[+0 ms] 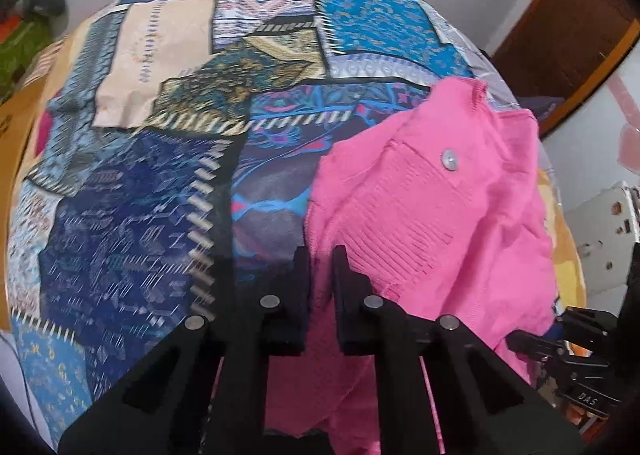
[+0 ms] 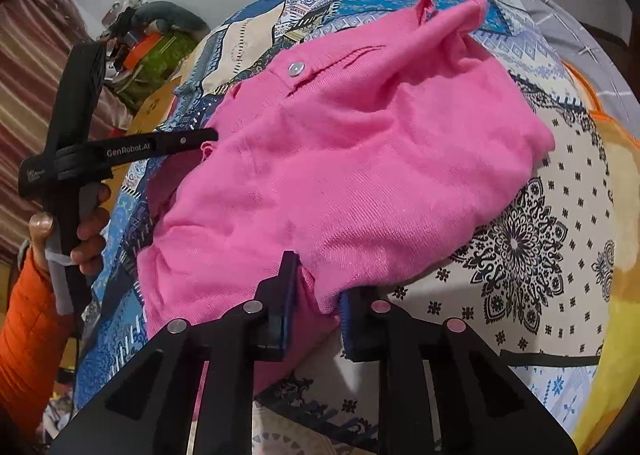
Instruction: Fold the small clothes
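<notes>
A small pink garment (image 2: 352,159) with a silver snap button (image 2: 296,69) lies loosely bunched on a patchwork bedspread (image 1: 152,183). It also shows in the left wrist view (image 1: 432,223), at the right. My left gripper (image 1: 321,267) is shut on the pink garment's near edge, with cloth pinched between the fingers. It also shows from the side in the right wrist view (image 2: 208,137), at the garment's left edge. My right gripper (image 2: 318,295) is shut on a fold of the garment's near edge. Its black body shows at the lower right of the left wrist view (image 1: 568,347).
The bedspread turns to a white black-mandala pattern (image 2: 520,247) on the right. A yellow-orange blanket (image 2: 616,335) lies at the far right. Green and orange clutter (image 2: 156,51) sits beyond the bed on the left. A brown wooden door (image 1: 568,39) stands at the back right.
</notes>
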Available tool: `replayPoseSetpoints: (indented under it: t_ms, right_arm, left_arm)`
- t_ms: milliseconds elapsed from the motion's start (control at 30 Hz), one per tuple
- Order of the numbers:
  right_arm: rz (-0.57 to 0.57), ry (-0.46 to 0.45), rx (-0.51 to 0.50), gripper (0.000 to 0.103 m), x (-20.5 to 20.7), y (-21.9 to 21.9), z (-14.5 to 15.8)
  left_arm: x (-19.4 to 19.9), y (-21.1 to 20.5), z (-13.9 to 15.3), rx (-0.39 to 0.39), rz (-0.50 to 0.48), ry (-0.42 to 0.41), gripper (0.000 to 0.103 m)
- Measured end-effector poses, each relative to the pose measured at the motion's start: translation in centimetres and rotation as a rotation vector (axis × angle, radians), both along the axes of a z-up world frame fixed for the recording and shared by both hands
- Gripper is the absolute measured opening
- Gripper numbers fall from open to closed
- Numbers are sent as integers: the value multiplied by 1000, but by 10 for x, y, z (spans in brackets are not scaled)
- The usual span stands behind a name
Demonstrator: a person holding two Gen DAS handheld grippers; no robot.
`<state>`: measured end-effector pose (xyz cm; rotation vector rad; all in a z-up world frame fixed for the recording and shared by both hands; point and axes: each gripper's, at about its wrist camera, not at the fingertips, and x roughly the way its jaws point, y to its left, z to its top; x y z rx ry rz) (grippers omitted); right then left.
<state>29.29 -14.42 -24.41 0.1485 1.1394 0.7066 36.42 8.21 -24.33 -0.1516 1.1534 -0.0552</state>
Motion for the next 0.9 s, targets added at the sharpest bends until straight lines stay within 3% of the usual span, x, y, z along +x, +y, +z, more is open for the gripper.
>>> replayPoseSetpoints:
  t_ms: [200, 467, 800, 900]
  right_arm:
    - [10, -36, -17, 14, -1, 4, 7]
    - [25, -75, -38, 13, -8, 3, 19]
    - [30, -116, -137, 12, -11, -20, 32]
    - [16, -118, -165, 12, -11, -31, 29]
  left_arm:
    - [-27, 19, 0, 11, 65, 38, 10]
    - [-80, 27, 5, 16, 73, 87, 9]
    - [-124, -17, 21, -28, -14, 104, 9]
    - [-125, -31, 26, -8, -33, 94, 9]
